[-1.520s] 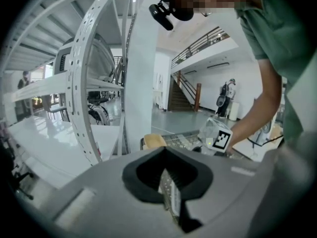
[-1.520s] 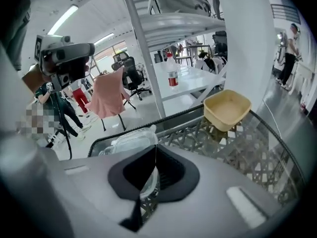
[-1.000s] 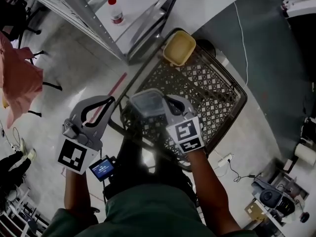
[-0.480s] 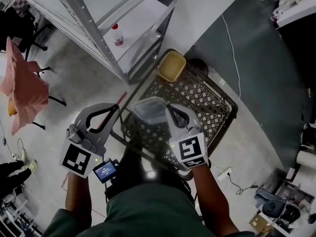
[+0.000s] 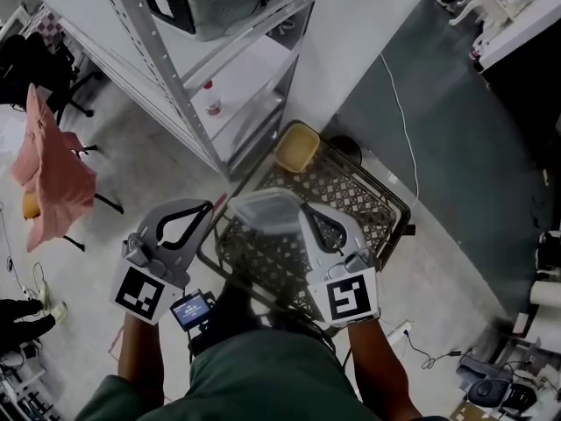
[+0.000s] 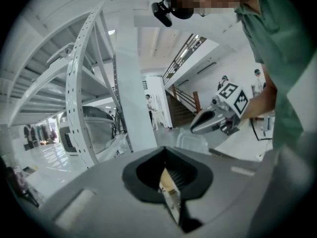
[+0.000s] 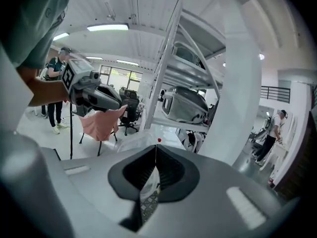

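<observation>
**Head view:** the left gripper [image 5: 209, 207] sits at 8 o'clock, its jaws closed tip to tip on nothing; the right gripper [image 5: 302, 209], at 5 o'clock, pinches the rim of a clear container [image 5: 263, 209]; the container shows over the near left edge of a black wire basket [image 5: 351, 187]; a yellow tub [image 5: 298, 146] lies in the basket's far corner at 12 o'clock; a metal rack [image 5: 188, 86] with a bottle [image 5: 213, 104] stands at 11 o'clock, and a pink cloth [image 5: 54, 175] hangs at 9 o'clock

**Left gripper view:** the jaws meet in one line with nothing between them; the right gripper and the container show at 2 o'clock

**Right gripper view:** the jaws are pressed together on the container's thin edge, with its clear body just left of them; the left gripper shows at 10 o'clock, with the cloth below it
</observation>
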`<state>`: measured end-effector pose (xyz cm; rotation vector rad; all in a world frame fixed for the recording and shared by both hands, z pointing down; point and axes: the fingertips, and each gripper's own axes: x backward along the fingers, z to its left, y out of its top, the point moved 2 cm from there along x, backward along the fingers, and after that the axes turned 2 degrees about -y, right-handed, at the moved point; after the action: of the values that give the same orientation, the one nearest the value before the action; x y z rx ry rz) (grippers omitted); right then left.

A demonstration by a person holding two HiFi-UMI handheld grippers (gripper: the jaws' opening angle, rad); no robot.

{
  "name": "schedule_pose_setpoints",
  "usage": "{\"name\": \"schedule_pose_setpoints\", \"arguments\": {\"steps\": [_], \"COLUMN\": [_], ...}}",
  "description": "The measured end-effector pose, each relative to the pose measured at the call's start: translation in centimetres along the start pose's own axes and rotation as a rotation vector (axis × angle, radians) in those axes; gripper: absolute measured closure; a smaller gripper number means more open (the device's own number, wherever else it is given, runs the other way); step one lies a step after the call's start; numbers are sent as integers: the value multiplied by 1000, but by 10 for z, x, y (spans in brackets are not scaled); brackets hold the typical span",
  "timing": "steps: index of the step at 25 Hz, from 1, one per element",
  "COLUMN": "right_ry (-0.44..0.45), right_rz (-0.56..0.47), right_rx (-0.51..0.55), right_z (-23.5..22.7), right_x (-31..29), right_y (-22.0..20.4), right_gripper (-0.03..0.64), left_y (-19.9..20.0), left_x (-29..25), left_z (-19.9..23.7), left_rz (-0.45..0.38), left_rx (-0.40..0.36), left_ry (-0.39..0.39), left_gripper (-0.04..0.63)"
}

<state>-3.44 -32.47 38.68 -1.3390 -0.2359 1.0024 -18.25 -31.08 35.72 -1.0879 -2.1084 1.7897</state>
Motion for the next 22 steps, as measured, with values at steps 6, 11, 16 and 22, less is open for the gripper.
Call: {"name": "schedule_pose_setpoints", "arguments": {"steps": [6, 11, 16, 22], "right_ry": [-29, -59, -100, -131], "right_rz": [-52, -94, -130, -152], "right_rx": [43, 71, 87, 111], "right_z": [-6, -13, -21, -23], "right_x": [34, 61, 85, 106], "right_y": [39, 67, 91, 105], "right_gripper": [611, 611, 611, 611], "left_y": [21, 36, 54, 65], "left_x": [10, 17, 23, 29], "left_z": [-6, -11, -15, -20], "left_rz": [-33, -50, -71, -80], "left_rx": [-27, -38, -60, -76], "left_ry": [11, 23, 24, 27], "left_gripper": [594, 594, 594, 594]}}
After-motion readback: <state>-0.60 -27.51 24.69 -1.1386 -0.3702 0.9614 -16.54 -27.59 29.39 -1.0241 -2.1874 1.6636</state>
